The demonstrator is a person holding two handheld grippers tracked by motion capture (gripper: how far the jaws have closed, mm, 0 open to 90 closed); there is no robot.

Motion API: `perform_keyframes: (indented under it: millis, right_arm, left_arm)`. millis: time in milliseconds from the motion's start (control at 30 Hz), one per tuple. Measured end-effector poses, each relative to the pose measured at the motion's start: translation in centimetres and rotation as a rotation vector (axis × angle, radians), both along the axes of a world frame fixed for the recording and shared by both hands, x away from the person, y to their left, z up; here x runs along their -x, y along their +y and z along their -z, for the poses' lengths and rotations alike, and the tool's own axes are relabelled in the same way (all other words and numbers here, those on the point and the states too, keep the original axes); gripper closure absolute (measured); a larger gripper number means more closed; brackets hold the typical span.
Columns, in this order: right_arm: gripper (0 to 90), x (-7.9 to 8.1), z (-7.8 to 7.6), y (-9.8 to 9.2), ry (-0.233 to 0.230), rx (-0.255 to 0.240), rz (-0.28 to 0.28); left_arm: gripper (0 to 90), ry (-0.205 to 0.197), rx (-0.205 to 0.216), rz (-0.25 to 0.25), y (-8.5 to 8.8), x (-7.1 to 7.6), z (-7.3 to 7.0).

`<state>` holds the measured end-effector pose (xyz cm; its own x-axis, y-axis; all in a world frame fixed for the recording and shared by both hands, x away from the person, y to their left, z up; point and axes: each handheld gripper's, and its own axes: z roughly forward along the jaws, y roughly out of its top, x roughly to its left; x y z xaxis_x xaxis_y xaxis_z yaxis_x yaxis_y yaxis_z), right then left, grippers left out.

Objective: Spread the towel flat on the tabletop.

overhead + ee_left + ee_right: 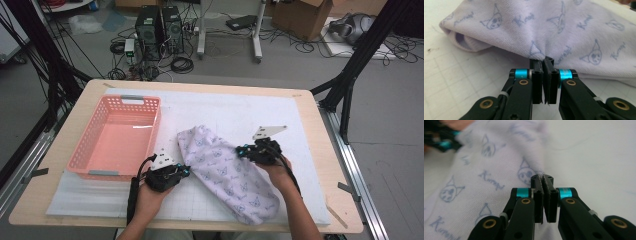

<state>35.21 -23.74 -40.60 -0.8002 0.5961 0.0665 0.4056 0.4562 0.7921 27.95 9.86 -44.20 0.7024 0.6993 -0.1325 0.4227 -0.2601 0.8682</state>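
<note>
A pale lilac cloth (225,172) printed with small cartoon heads lies folded and slanted across the middle of the white mat. My left gripper (186,171) is at its left edge. In the left gripper view the jaws (544,61) are pressed together on a pinch of the cloth's (554,25) lower hem. At the cloth's right edge is my right gripper (241,150). Its jaws (543,178) are shut with the rim of the cloth (486,172) caught at their tips. The left gripper's blue-ringed body (444,143) shows blurred beyond the cloth.
A pink plastic basket (150,117) stands empty on the mat's left half, close to the left hand. The white gridded mat (235,112) covers most of the wooden table (330,165). Cables, computer towers and boxes lie on the floor beyond the far edge.
</note>
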Motion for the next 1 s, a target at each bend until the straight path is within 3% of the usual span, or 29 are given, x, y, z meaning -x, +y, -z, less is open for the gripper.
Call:
perform_keyframes:
  millis: [33,67,167,233,300,400,467,533,600,700,767,867,1000]
  right_arm:
    - [87.8,0.2,-0.6,-0.6,-0.039,0.019,0.042]
    - [87.8,0.7,-1.3,-1.2,-0.083,0.039,0.091]
    - [87.7,1.6,-2.5,-1.8,-0.176,0.111,0.183]
    - [87.7,1.9,-3.1,-2.3,-0.236,0.165,0.263]
    - [87.6,2.1,-3.3,-3.4,-0.257,0.194,0.358]
    - [87.6,2.3,-2.8,-5.4,-0.280,0.267,0.496]
    - [87.0,2.3,-2.0,-6.5,-0.263,0.304,0.555]
    - [85.2,2.1,-1.0,-7.1,-0.184,0.287,0.518]
    - [79.7,2.6,-0.5,-7.3,-0.201,0.247,0.494]
    - [70.6,3.2,-0.6,-8.0,-0.203,0.170,0.513]
    - [66.8,3.8,-0.8,-8.7,-0.213,0.107,0.540]
    - [66.6,4.5,-1.0,-9.4,-0.219,0.072,0.549]
    - [66.6,5.2,-0.4,-10.0,-0.206,0.066,0.541]
  left_arm:
    - [86.5,0.000,0.000,0.000,0.0,0.0,0.0]
    - [86.5,-0.028,-0.009,0.020,-1.3,-0.2,0.0]
    - [85.1,-0.038,0.051,-0.010,-3.2,-1.1,-0.1]
    - [69.7,-0.011,0.130,-0.057,-3.9,-2.0,-0.2]
    - [57.9,0.019,0.188,-0.078,-4.2,-2.5,-0.2]
    - [52.1,0.021,0.177,-0.075,-4.4,-2.7,0.0]
    - [50.4,0.027,0.165,-0.074,-4.4,-2.8,0.1]
    - [49.7,0.035,0.157,-0.076,-4.4,-3.1,0.3]
    - [49.0,0.048,0.148,-0.068,-4.7,-3.5,0.3]
    - [48.9,0.046,0.147,-0.052,-5.3,-4.0,0.1]
    - [48.7,0.064,0.125,-0.016,-6.0,-4.7,-0.3]
    - [49.8,0.072,0.112,0.037,-7.6,-5.4,-0.8]
    - [50.2,0.078,0.047,0.117,-10.3,-6.4,-1.0]
